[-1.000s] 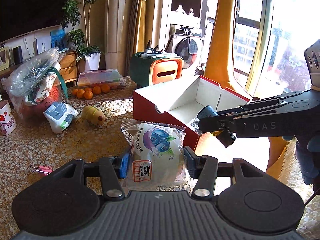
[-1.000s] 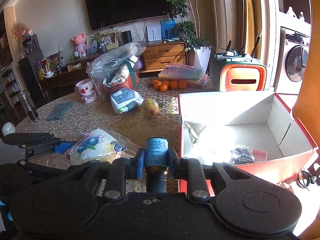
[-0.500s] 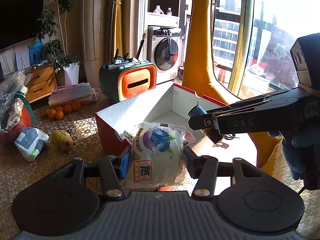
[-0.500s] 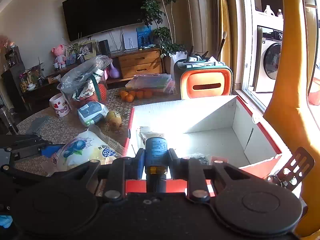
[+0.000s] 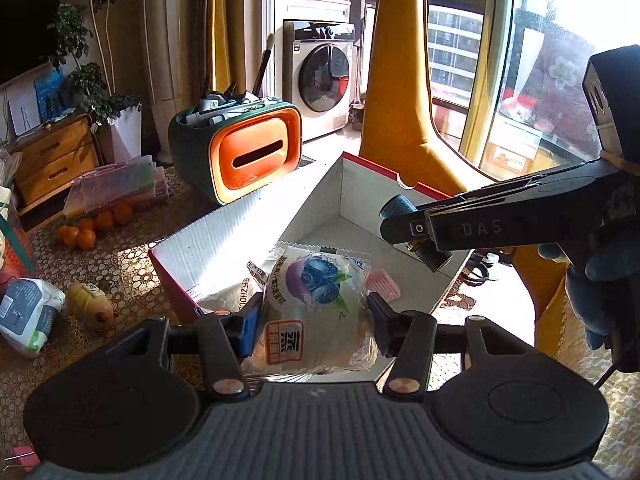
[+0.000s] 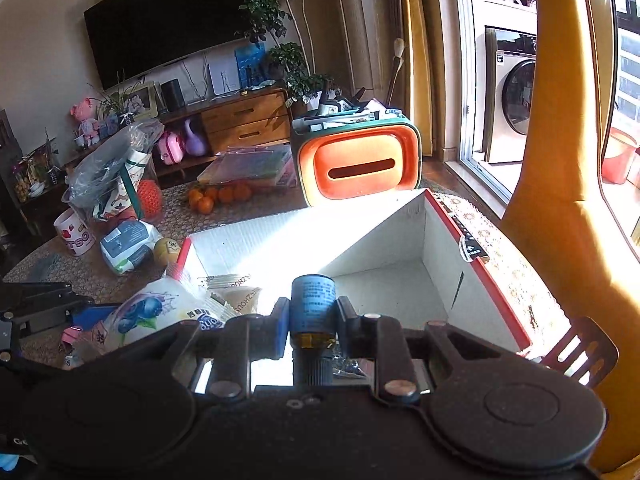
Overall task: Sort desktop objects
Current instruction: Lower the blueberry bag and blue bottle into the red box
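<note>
The box [image 5: 256,216] floor is partly hidden: the left gripper [image 5: 310,318] and its packet [image 5: 316,304] cover the near part, and glare washes out the left inner wall. In the right wrist view the gripper body cuts off the near wall of the box, and a small dark item under the bottle [image 6: 313,308] cannot be made out.

The left fingers [image 5: 246,326] are closed on the packet, a white bag with a blueberry print, held over the near left corner of the box. The right gripper [image 6: 312,330] has its fingers [image 6: 280,326] narrow around the bottle, a small blue one with a dark cap toward the camera, held above the box interior, to the right of the packet.

The box is red outside, white inside, open at the top. Its far right corner and right half of the floor look bare. Inside lie a second pouch [image 5: 230,296] under the packet and a pink comb [image 5: 382,284] near the middle.

Beyond the box's far wall, just beside it, stands an orange organizer [image 6: 358,166] with pens sticking out. Left of the box on the counter [image 5: 132,256] lie a wipes pack [image 6: 128,246], a yellow toy [image 5: 90,306] and oranges [image 6: 218,196].
</note>
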`<action>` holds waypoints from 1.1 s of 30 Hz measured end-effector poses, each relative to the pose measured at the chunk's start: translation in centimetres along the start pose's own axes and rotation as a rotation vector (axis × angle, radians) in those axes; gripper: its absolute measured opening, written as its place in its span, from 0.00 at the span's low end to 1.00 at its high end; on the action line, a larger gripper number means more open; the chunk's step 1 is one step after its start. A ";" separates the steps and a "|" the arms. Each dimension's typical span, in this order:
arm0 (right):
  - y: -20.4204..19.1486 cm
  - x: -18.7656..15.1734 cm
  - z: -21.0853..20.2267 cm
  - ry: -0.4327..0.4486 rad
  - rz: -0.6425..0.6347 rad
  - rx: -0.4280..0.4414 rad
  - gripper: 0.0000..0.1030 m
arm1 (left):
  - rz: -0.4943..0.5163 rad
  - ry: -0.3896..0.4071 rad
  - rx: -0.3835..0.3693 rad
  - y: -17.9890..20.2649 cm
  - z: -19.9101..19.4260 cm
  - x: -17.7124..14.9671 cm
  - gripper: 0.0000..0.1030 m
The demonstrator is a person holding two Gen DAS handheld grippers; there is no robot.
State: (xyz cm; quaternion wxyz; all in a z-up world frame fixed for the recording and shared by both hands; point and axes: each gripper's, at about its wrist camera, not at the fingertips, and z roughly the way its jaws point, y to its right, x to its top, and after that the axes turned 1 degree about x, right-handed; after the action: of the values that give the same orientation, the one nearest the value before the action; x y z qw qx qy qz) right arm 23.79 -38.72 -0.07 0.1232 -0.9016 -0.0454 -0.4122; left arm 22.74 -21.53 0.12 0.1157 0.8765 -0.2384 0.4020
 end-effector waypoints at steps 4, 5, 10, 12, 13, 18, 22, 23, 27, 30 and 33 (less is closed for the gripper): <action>1.2 0.5 1.9 -0.028 0.013 -0.004 0.23 | -0.011 -0.048 0.001 -0.4 2.2 0.8 0.51; 1.4 0.7 2.4 -0.038 0.017 -0.006 0.23 | -0.015 -0.062 -0.004 -0.6 2.7 1.0 0.51; 3.0 1.4 5.2 -0.092 0.048 -0.027 0.23 | -0.004 -0.103 -0.003 -0.6 4.8 1.7 0.51; 3.4 1.6 6.4 -0.120 0.054 -0.025 0.23 | 0.002 -0.124 -0.003 -0.5 5.6 1.8 0.51; 3.6 1.7 7.0 -0.130 0.060 -0.028 0.23 | 0.002 -0.134 -0.004 -0.5 6.1 1.9 0.51; 4.1 2.1 9.9 -0.193 0.050 -0.043 0.23 | 0.014 -0.191 -0.011 -0.2 7.6 1.5 0.51; 4.3 2.1 11.7 -0.247 0.042 -0.053 0.23 | 0.029 -0.223 -0.019 0.0 8.5 0.9 0.51; 4.3 2.1 12.0 -0.259 0.037 -0.053 0.23 | 0.031 -0.238 -0.022 0.0 8.8 0.8 0.52; 3.8 2.1 13.2 -0.306 -0.005 -0.064 0.23 | 0.039 -0.250 -0.032 -0.2 9.3 0.3 0.52; 3.7 1.9 13.7 -0.327 -0.018 -0.063 0.23 | 0.042 -0.257 -0.042 -0.3 9.5 0.3 0.52; 3.7 1.8 13.9 -0.340 -0.017 -0.059 0.26 | 0.041 -0.264 -0.048 -0.3 9.8 0.3 0.52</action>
State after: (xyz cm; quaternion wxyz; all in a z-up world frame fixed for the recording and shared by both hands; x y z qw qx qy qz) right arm 35.87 -38.75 -8.18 0.0837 -0.9612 -0.0610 -0.2558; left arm 29.39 -25.27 -6.00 0.0962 0.9136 -0.2790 0.2798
